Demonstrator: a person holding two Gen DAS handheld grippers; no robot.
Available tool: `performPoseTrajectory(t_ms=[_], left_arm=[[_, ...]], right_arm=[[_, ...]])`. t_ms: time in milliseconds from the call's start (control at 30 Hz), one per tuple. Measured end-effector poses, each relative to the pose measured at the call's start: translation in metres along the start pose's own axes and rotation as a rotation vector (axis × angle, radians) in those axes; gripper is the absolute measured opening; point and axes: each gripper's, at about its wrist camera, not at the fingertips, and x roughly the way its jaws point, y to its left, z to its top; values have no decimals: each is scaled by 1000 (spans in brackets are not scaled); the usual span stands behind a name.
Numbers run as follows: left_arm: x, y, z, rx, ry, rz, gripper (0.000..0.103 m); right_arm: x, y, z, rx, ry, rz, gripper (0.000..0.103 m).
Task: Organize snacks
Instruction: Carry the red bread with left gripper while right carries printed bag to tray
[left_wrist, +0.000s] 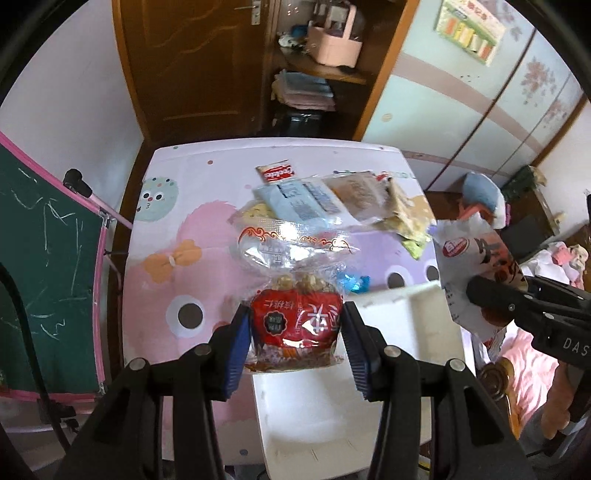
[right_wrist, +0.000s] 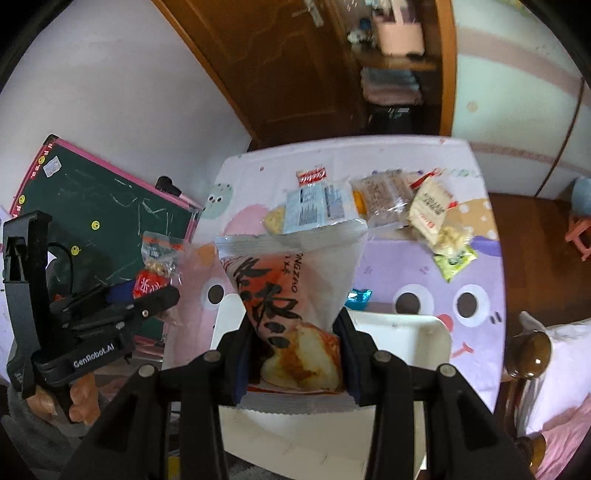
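Holding both packets above the white bin, we clamp the walnut bag in our left gripper and the bread packet in our right gripper, likely ready to drop.

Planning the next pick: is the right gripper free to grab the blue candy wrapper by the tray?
Probably not yet: the right gripper is shut on the bread packet, though the blue candy wrapper lies uncovered.
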Motion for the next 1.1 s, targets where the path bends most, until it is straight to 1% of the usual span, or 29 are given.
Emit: performPoseTrajectory(t_ms=[133, 300, 433, 533, 733, 833, 933, 1100], left_arm=[[-15, -8, -16, 13, -26, 5, 46], [-24, -13, -36, 26, -71, 19, 46], [-23, -17, -52, 41, -118, 44, 47], [-12, -19, -61, 40, -102, 39, 47], [15, -26, -75, 42, -54, 31, 47], [27, -29, -79, 38, -31, 20, 47], [38, -32, -81, 31, -5, 24, 48], [56, -35, -87, 26, 56, 19, 48]], right_arm=[[-28, 11, -21, 6, -64, -62, 41], [-46, 23, -47, 3, -127, -146, 41], [-50, 26, -67, 28, -157, -170, 41], [-48, 26, -79, 42, -177, -211, 41], [-35, 20, -97, 86, -165, -245, 41], [-24, 15, -105, 109, -139, -254, 41], [-11, 12, -112, 122, -106, -264, 41], [6, 5, -119, 143, -53, -247, 41]])
